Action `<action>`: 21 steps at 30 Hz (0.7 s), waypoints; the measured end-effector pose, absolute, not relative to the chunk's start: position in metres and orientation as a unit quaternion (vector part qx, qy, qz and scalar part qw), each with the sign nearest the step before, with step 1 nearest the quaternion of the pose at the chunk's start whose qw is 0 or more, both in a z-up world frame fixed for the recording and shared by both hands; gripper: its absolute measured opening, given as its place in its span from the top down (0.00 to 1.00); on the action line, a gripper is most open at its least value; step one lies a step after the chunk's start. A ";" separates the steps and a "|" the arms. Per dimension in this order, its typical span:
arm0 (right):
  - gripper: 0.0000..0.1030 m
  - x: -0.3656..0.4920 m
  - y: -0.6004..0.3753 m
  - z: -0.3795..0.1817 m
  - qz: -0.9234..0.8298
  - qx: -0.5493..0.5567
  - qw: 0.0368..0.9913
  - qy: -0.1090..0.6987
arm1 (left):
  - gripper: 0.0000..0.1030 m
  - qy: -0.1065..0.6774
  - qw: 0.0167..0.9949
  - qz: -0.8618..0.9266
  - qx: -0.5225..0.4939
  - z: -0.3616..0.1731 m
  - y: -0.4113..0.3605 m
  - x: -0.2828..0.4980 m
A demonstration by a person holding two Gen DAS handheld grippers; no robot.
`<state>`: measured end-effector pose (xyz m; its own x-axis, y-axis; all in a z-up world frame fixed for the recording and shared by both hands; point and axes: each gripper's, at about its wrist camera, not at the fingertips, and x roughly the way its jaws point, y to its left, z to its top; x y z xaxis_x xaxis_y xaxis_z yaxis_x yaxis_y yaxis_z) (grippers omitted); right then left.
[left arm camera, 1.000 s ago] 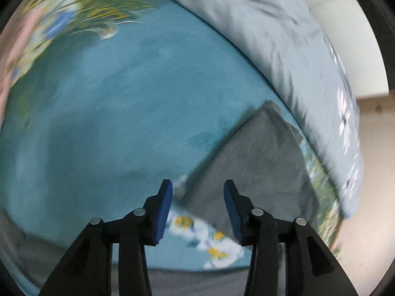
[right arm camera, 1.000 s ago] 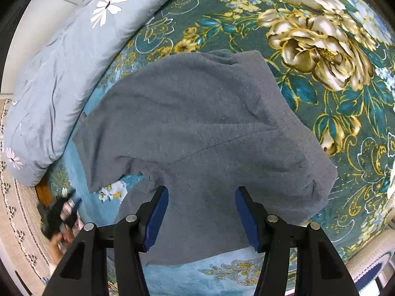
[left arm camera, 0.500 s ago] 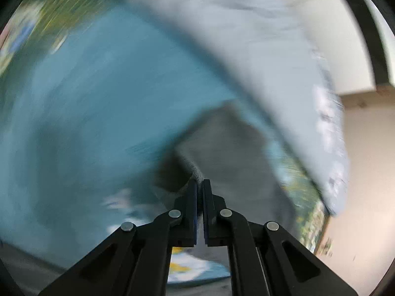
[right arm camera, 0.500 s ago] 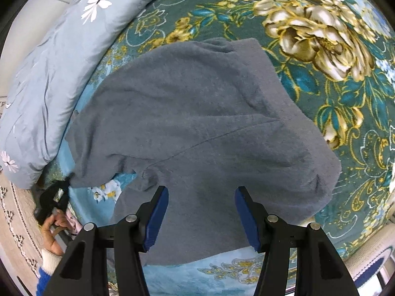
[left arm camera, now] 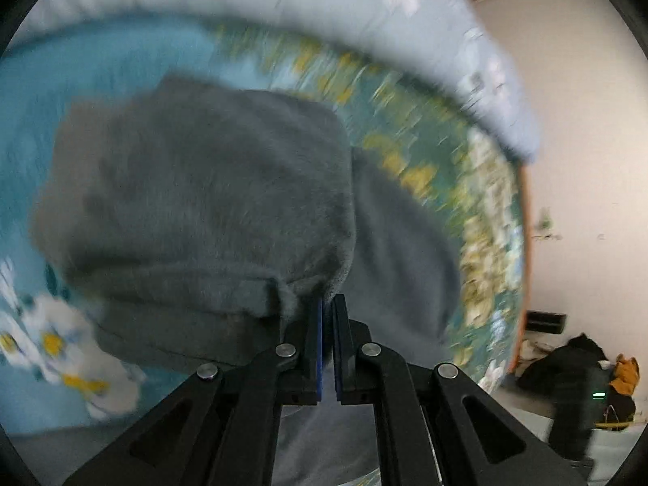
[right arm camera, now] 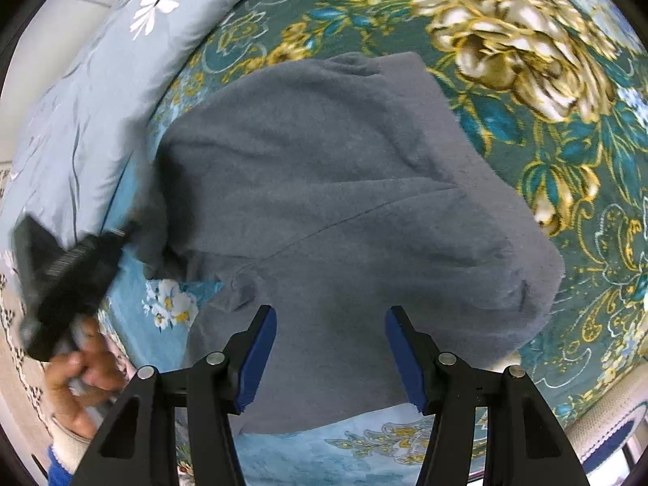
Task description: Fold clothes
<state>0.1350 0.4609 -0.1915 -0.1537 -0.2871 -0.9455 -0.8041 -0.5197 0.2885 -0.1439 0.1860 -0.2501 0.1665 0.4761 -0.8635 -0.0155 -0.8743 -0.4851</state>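
left tool pinching grey garment, right tool spread above

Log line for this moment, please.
left hand-held gripper: shut on grey shirt sleeve | right hand-held gripper: open above shirt | surface: floral bedspread

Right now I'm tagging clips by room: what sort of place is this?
Most likely a bedroom: a grey garment lies on a floral bedspread, a pale blue pillow lies along one edge, and a plain wall stands beyond.
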 end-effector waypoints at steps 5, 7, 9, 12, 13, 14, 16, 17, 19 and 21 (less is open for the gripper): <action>0.42 0.141 0.469 -0.195 0.613 -0.613 0.219 0.448 | 0.80 -0.219 0.184 0.598 -0.749 -0.253 0.158 -0.128; 0.42 0.139 0.468 -0.198 0.612 -0.613 0.218 0.450 | 0.60 -0.279 0.191 0.601 -0.724 -0.239 0.132 -0.129; 0.42 0.138 0.467 -0.201 0.611 -0.613 0.216 0.451 | 0.49 -0.332 0.166 0.618 -0.694 -0.230 0.096 -0.131; 0.42 0.136 0.465 -0.206 0.610 -0.613 0.214 0.454 | 0.48 -0.382 0.059 0.635 -0.669 -0.238 0.031 -0.133; 0.42 0.135 0.465 -0.207 0.610 -0.613 0.213 0.455 | 0.48 -0.395 0.019 0.627 -0.671 -0.249 0.013 -0.132; 0.42 0.135 0.464 -0.209 0.608 -0.613 0.214 0.458 | 0.48 -0.408 -0.008 0.616 -0.674 -0.258 0.001 -0.131; 0.42 0.132 0.462 -0.210 0.607 -0.610 0.211 0.463 | 0.48 -0.443 -0.050 0.586 -0.677 -0.280 -0.018 -0.127; 0.42 0.132 0.462 -0.209 0.608 -0.610 0.210 0.462 | 0.48 -0.449 -0.058 0.580 -0.678 -0.286 -0.022 -0.126; 0.42 0.130 0.462 -0.206 0.612 -0.611 0.208 0.458 | 0.48 -0.452 -0.067 0.575 -0.679 -0.293 -0.025 -0.126; 0.42 0.129 0.464 -0.204 0.614 -0.610 0.209 0.455 | 0.59 -0.449 -0.060 0.583 -0.675 -0.293 -0.023 -0.128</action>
